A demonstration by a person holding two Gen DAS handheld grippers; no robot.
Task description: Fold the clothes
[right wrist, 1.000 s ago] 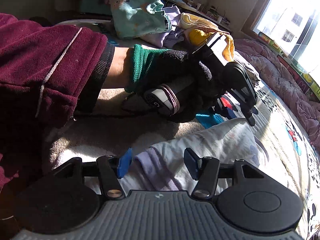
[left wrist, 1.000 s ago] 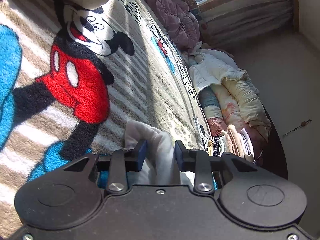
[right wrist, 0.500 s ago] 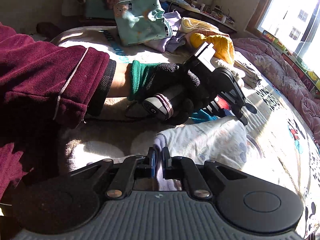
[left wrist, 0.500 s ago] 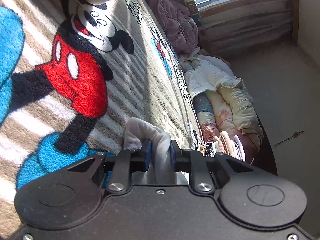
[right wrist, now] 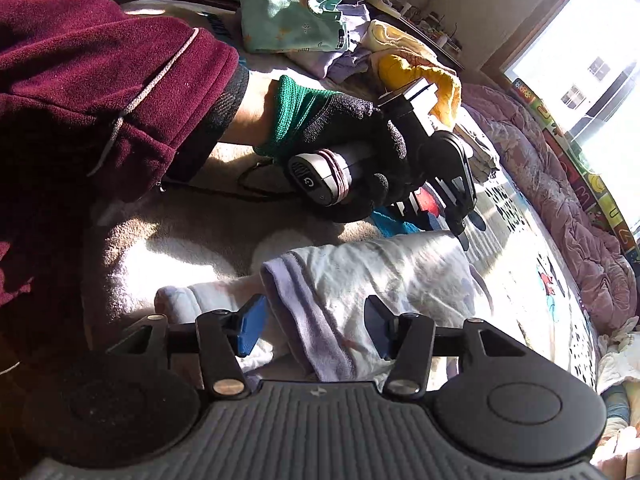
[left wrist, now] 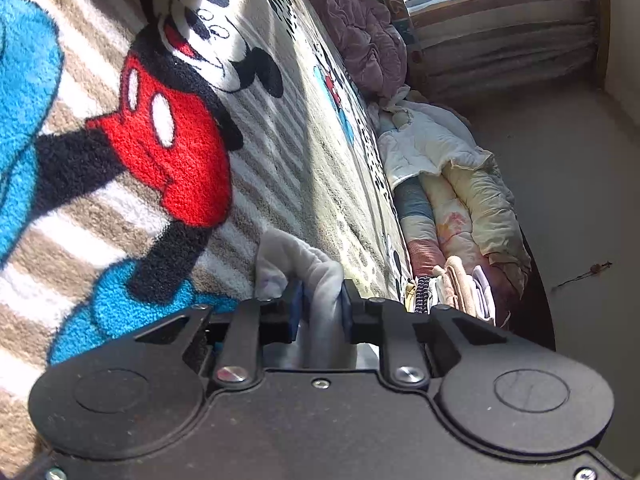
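A white printed garment (right wrist: 384,276) with a lilac band (right wrist: 308,320) lies on the cartoon-mouse fleece blanket (left wrist: 168,148). In the left wrist view my left gripper (left wrist: 320,304) is shut on a bunched fold of that white garment (left wrist: 308,264), its blue pads pressing the cloth from both sides. The right wrist view shows my right gripper (right wrist: 314,326) with its jaws opening; the lilac band lies between the blue pads (right wrist: 250,328) and neither pad presses it. The left gripper (right wrist: 460,224) appears there too, held by a gloved hand (right wrist: 348,136) at the garment's far edge.
Unfolded clothes are piled at the back: a mint top (right wrist: 288,4), a yellow piece (right wrist: 416,68) and lilac items. A purple quilt (right wrist: 560,200) runs along the window side. Folded bedding and a stack of clothes (left wrist: 452,208) sit past the bed's end. A maroon sleeve (right wrist: 92,92) fills the left.
My right gripper closed on the lilac band half a second ago and has since let go, its pads wide apart again. The left gripper closed on the white fold and still holds it.
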